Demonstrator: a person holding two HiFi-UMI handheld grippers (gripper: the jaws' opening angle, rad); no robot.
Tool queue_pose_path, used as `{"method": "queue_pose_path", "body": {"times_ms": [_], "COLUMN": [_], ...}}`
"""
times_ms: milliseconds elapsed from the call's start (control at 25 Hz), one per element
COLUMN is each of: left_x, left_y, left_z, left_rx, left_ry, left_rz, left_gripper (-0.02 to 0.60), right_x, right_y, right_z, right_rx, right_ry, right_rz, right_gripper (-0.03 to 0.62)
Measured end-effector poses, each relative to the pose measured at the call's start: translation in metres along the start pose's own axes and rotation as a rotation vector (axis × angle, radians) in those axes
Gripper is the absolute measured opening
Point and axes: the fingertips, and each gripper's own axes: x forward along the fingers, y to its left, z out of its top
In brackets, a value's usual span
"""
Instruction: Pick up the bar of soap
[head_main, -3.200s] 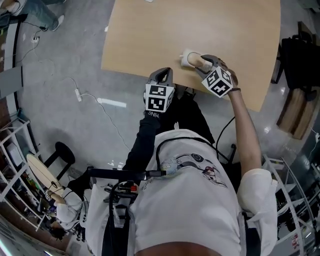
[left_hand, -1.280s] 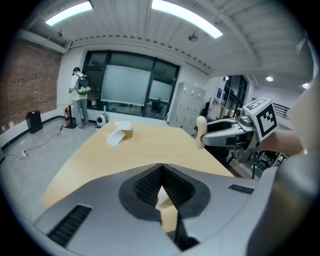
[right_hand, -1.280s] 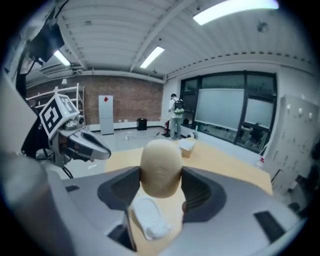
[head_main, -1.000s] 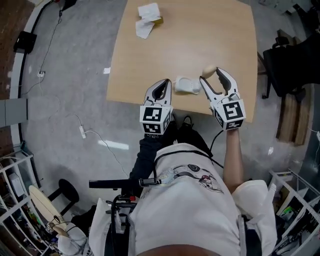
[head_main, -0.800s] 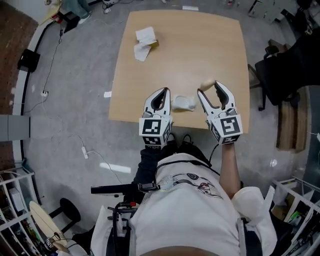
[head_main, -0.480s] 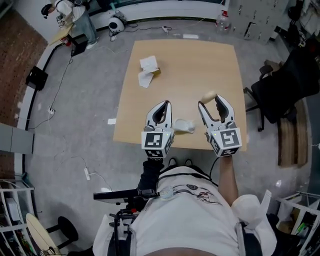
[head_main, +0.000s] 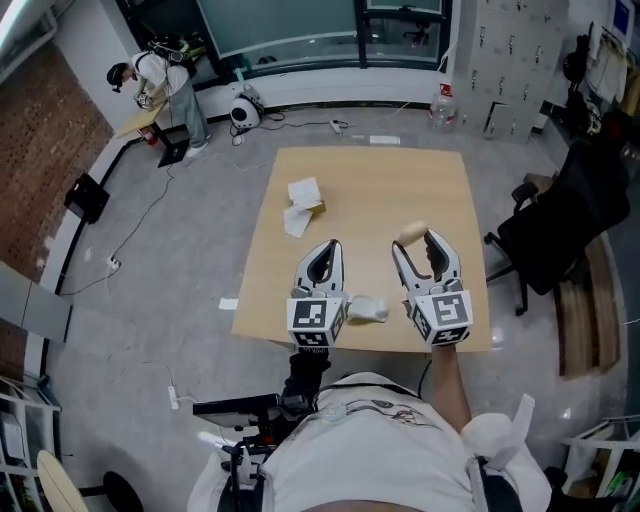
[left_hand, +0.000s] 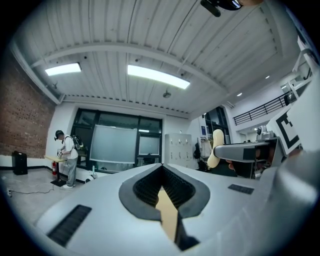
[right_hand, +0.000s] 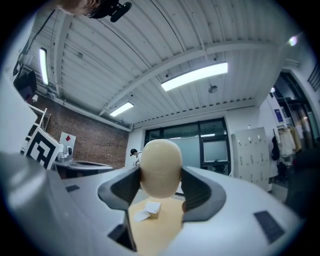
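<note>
The cream oval bar of soap (head_main: 412, 232) is clamped between the tips of my right gripper (head_main: 414, 241), held up above the tan table (head_main: 370, 190). In the right gripper view the soap (right_hand: 160, 164) fills the gap between both jaws. My left gripper (head_main: 326, 247) hovers level beside it, jaws shut with nothing in them; its view shows the tips meeting (left_hand: 161, 168), with the soap (left_hand: 217, 148) off to the right. A white soap dish (head_main: 367, 309) lies on the table between the grippers, near the front edge.
A small box with white paper (head_main: 302, 204) lies on the table's left part, also seen past the soap as a box (right_hand: 149, 210). A black chair (head_main: 560, 225) stands right of the table. A person (head_main: 160, 80) stands far off at the back left.
The right gripper has lifted the soap off the white dish and raised it. Both grippers have risen, and the head view has pulled back so the whole table shows.
</note>
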Motion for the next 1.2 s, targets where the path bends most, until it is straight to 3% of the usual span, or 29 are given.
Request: {"method": "queue_pose_path", "body": {"times_ms": [1200], "left_x": [0.025], "left_y": [0.013], "left_z": [0.007], "left_rx": [0.018], "left_ry": [-0.027], "left_rz": [-0.011], "left_gripper": [0.003], "right_x": [0.03], "right_y": [-0.006], "right_z": [0.019], "right_rx": [-0.035], "right_ry": [-0.086], "right_rz": [-0.009], "right_gripper": [0.255]}}
